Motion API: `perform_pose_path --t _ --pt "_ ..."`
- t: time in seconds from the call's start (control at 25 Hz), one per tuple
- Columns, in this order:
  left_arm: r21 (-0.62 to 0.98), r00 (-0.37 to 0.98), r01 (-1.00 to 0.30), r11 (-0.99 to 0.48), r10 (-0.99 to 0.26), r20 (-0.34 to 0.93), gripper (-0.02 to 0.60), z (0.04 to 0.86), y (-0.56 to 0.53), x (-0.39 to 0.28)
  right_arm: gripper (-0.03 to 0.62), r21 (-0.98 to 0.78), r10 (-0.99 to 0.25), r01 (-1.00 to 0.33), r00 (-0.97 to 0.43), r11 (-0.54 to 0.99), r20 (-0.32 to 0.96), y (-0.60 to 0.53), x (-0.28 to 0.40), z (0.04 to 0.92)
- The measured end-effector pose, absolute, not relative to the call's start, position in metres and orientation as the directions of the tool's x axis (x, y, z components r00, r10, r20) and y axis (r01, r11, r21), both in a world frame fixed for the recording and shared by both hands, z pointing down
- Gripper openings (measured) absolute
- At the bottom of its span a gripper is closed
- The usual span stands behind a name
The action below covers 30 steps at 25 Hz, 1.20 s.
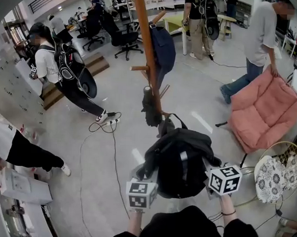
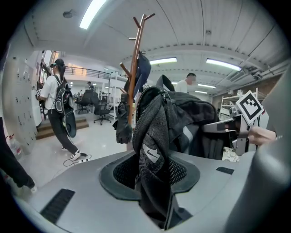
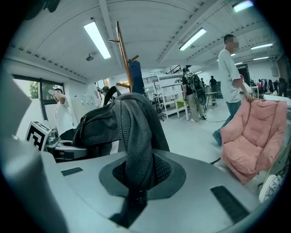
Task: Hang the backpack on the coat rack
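I hold a black backpack (image 1: 181, 163) up between both grippers, just short of the wooden coat rack (image 1: 146, 46). My left gripper (image 1: 145, 183) is shut on a mesh shoulder strap (image 2: 152, 152) that bears a white logo. The other mesh strap (image 3: 135, 145) is clamped in my right gripper (image 1: 213, 182), which is shut on it. In the left gripper view the coat rack (image 2: 135, 59) rises straight behind the bag. A dark blue bag (image 1: 162, 47) and a black bundle (image 1: 150, 108) hang on the rack's pegs. The rack's base is hidden behind the backpack.
A pink cushioned chair (image 1: 264, 113) stands to the right, with a person (image 1: 260, 37) leaning on it. A round chair with a floral cushion (image 1: 272, 177) is close on my right. A cable (image 1: 108, 122) lies on the floor at left, near a person wearing a backpack (image 1: 57, 67).
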<state>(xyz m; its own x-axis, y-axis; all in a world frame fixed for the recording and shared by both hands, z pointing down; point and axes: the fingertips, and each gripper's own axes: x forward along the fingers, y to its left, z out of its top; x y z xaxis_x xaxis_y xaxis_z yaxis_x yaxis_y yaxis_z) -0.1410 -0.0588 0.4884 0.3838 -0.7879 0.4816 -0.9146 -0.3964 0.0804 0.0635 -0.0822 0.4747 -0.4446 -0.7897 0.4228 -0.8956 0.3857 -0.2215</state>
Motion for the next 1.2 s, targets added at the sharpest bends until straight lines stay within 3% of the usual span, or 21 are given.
perform_pose_path --t 0.4,1.2 --pt "0.109 0.312 -0.946 -0.305 -0.763 0.567 0.140 0.528 -0.124 -0.098 0.026 -0.254 -0.709 -0.848 -0.529 0.466 0.467 -0.164 0.103 0.512" --pt "0.165 0.236 -0.972 -0.169 -0.678 0.697 0.138 0.621 -0.195 -0.103 0.027 -0.329 -0.587 -0.794 -0.602 0.512 0.541 -0.263 0.089 0.605"
